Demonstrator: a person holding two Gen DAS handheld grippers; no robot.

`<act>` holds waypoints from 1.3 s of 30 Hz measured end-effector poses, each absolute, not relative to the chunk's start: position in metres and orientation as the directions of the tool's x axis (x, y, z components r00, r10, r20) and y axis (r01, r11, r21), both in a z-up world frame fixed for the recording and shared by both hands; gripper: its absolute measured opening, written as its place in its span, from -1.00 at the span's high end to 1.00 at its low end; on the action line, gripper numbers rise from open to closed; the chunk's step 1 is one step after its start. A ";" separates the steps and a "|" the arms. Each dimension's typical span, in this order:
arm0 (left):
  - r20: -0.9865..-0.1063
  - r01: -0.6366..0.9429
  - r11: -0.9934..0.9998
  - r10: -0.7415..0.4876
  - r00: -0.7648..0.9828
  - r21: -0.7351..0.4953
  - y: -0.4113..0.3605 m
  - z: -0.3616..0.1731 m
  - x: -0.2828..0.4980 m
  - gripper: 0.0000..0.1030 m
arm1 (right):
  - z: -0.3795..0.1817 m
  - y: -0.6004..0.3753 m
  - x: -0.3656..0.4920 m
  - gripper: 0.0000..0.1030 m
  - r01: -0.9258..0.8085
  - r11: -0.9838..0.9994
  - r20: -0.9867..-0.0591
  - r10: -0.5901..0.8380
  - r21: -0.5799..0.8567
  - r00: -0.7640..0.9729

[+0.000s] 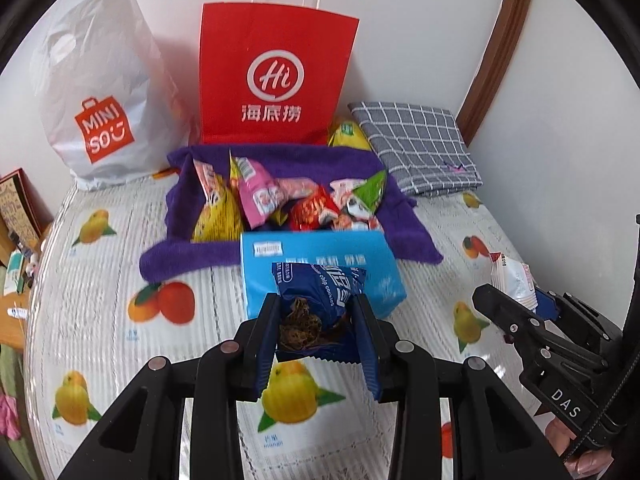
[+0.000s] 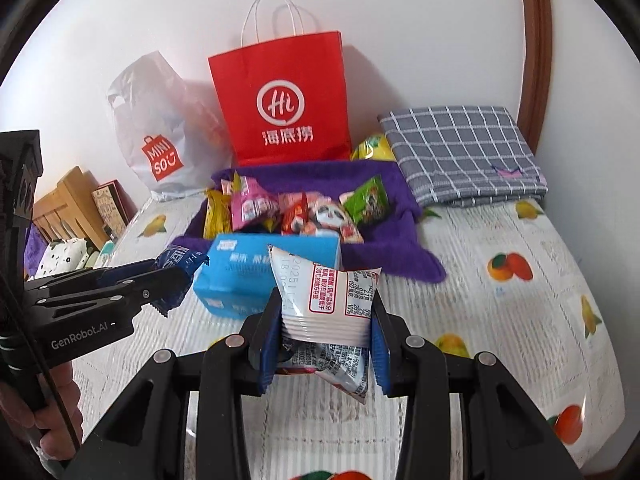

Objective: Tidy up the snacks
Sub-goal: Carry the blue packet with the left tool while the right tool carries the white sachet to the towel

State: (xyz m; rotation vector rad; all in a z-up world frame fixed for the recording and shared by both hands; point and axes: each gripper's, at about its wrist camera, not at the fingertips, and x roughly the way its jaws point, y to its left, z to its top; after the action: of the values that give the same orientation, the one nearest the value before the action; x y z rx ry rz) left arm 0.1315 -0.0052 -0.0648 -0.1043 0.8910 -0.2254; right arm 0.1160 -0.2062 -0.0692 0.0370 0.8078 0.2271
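Note:
My left gripper (image 1: 318, 312) is shut on a dark blue cookie packet (image 1: 320, 292), held above the fruit-print bed cover; it also shows at the left of the right wrist view, where the blue packet (image 2: 180, 264) sticks out of the left gripper (image 2: 160, 284). My right gripper (image 2: 326, 328) is shut on a white snack packet (image 2: 324, 300) with red print, and a second foil packet (image 2: 340, 364) hangs below it. In the left wrist view the right gripper (image 1: 516, 308) holds the white packet (image 1: 514, 280). A light blue box (image 1: 320, 260) lies before a purple towel (image 1: 280, 164) piled with several snack packets (image 1: 288, 200).
A red paper bag (image 1: 272, 76) and a white plastic bag (image 1: 100, 92) stand against the wall behind the towel. A grey checked folded cloth (image 1: 420, 148) lies at the back right, with a yellow packet (image 1: 348, 136) beside it. A wooden shelf (image 2: 68, 204) stands off the bed's left edge.

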 end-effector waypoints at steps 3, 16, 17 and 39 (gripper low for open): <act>-0.748 0.152 0.971 -0.240 0.618 -0.186 -0.003 -0.058 0.140 0.33 | -0.062 -0.205 0.124 0.25 -0.196 0.973 -0.702 0.224 0.122 0.676; -0.723 0.152 0.973 -0.232 0.651 -0.175 0.007 -0.036 0.174 0.33 | -0.044 -0.205 0.163 0.25 -0.189 0.973 -0.676 0.228 0.132 0.701; -0.722 0.154 0.973 -0.233 0.652 -0.174 0.007 -0.036 0.178 0.33 | -0.044 -0.206 0.167 0.25 -0.187 0.973 -0.675 0.228 0.134 0.702; -0.726 0.141 0.973 -0.229 0.649 -0.181 0.024 -0.047 0.237 0.33 | -0.051 -0.193 0.231 0.25 -0.178 0.977 -0.686 0.209 0.116 0.697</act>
State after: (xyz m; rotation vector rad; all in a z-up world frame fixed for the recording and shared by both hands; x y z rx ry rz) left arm 0.2372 0.0238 -0.0465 -0.1113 0.8392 -0.2106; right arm 0.2311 -0.1933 -0.0506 0.0421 0.7694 0.2155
